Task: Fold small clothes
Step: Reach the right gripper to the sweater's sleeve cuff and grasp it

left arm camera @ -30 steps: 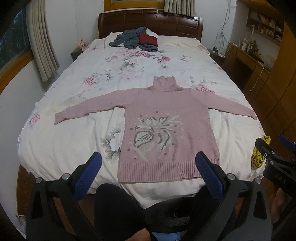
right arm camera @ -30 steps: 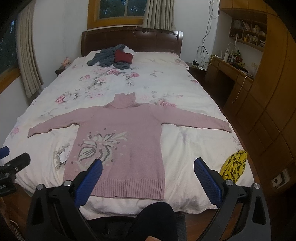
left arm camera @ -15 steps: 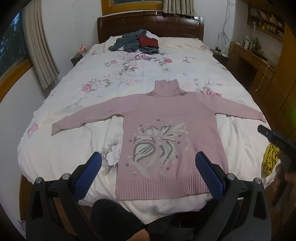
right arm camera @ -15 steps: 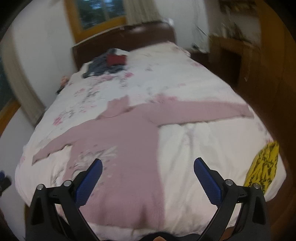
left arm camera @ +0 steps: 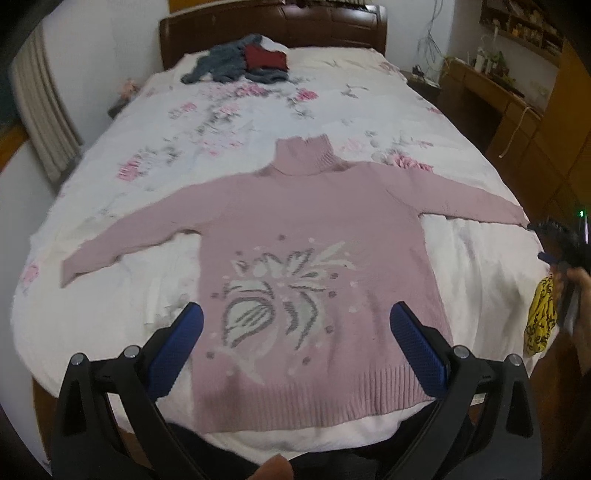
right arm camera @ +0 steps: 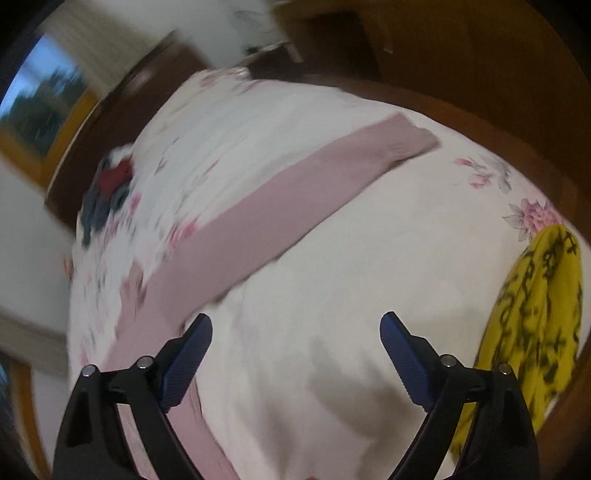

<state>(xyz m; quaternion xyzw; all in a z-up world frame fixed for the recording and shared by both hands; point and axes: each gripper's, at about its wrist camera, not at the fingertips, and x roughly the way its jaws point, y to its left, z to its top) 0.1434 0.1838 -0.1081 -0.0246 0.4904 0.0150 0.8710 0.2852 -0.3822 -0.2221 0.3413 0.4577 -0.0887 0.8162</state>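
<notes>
The left tool (left arm camera: 295, 325) hangs spread wide and empty above the ribbed hem of the pink knitted turtleneck sweater (left arm camera: 310, 236), which lies flat, sleeves outstretched, on the white floral-print bed (left arm camera: 221, 122). The right tool (right arm camera: 295, 332), also spread and empty, hovers beside the sweater's right sleeve (right arm camera: 288, 206), near a yellow black-patterned cloth (right arm camera: 535, 306). Farther off, a grey and red clothes heap (left arm camera: 243, 61) sits by the dark wooden headboard (left arm camera: 332, 22)

Room lighting is dim and even. The left wrist view is slightly soft; the bedspread (left arm camera: 236, 122) pattern smears. The right wrist view is heavily motion-blurred and tilted; daylight shows in the window (right arm camera: 40, 107). Fisheye distortion bends both frames, with dark vignetted corners.
</notes>
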